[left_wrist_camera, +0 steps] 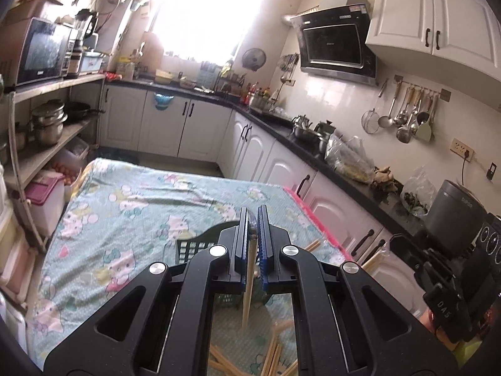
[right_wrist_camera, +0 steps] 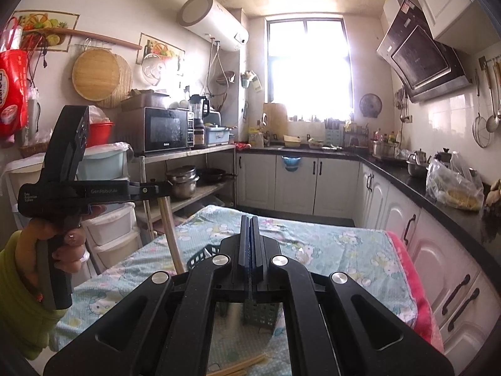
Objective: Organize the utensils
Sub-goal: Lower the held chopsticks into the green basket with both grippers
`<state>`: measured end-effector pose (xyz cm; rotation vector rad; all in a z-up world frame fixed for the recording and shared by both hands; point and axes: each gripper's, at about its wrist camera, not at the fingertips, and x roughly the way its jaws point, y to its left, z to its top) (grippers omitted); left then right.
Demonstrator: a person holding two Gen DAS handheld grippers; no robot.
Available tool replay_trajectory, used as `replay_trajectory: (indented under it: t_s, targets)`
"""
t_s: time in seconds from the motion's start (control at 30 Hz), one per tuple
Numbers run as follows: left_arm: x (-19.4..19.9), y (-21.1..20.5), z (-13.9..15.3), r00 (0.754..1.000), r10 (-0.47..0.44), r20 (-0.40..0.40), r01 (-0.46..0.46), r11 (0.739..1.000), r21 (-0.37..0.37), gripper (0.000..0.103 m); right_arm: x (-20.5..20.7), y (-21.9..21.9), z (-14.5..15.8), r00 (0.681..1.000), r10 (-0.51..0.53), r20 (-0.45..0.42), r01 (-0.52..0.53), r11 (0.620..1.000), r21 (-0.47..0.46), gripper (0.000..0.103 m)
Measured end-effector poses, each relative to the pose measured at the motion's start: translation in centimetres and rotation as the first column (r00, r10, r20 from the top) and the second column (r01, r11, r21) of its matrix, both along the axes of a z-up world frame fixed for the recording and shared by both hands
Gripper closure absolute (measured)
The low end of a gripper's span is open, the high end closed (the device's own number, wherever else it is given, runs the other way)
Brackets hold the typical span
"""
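Observation:
My left gripper [left_wrist_camera: 252,216] is shut on a wooden chopstick [left_wrist_camera: 248,285] that hangs down between its fingers above the table. The right wrist view shows the same left gripper [right_wrist_camera: 156,189] at the left, with the chopstick [right_wrist_camera: 170,235] hanging below it. A dark green slotted utensil basket [left_wrist_camera: 191,247] stands on the table under the left gripper and shows below my right gripper too [right_wrist_camera: 261,315]. Several loose chopsticks [left_wrist_camera: 269,357] lie on the cloth near the front edge. My right gripper [right_wrist_camera: 249,222] is shut and empty above the basket.
The table wears a teal cartoon-print cloth [left_wrist_camera: 131,206] with a pink edge [right_wrist_camera: 419,285]. White cabinets and a black counter [left_wrist_camera: 338,163] run along the right. A shelf with a microwave [right_wrist_camera: 166,128] and pots stands at the left.

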<state>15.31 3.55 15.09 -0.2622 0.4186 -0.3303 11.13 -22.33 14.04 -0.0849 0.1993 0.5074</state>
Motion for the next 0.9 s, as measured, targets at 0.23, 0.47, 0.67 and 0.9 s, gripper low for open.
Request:
replay_trajectory:
  t_s: [0.23,0.47,0.67,0.9]
  targets:
    - [-0.1,-1.0,2.1,0.998,-0.015,0.056,0.014,1.0,0.012,0.1,-0.1,-0.3,1.4,0.999,-0.014,0.038,0.013,1.0,0.016,0.102]
    - [0.1,-1.9,4.2,0.994,-0.03,0.11,0.028,0.999,0.015,0.1,-0.4,-1.0,3.2,0.995,-0.027,0.091,0.023,0.999,0.042,0.102]
    - [0.4,-2.9,6.4,0.986,-0.025,0.163,0.02,0.999,0.036,0.1,-0.3,-0.9,4.9,0.99,-0.021,0.139,0.014,0.999,0.051,0.102]
    - [1.0,-3.8,8.2,0.978,-0.019,0.209,0.009,0.999,0.049,0.1,0.8,-0.7,6.9,0.985,-0.024,0.169,0.014,0.998,0.059,0.102]
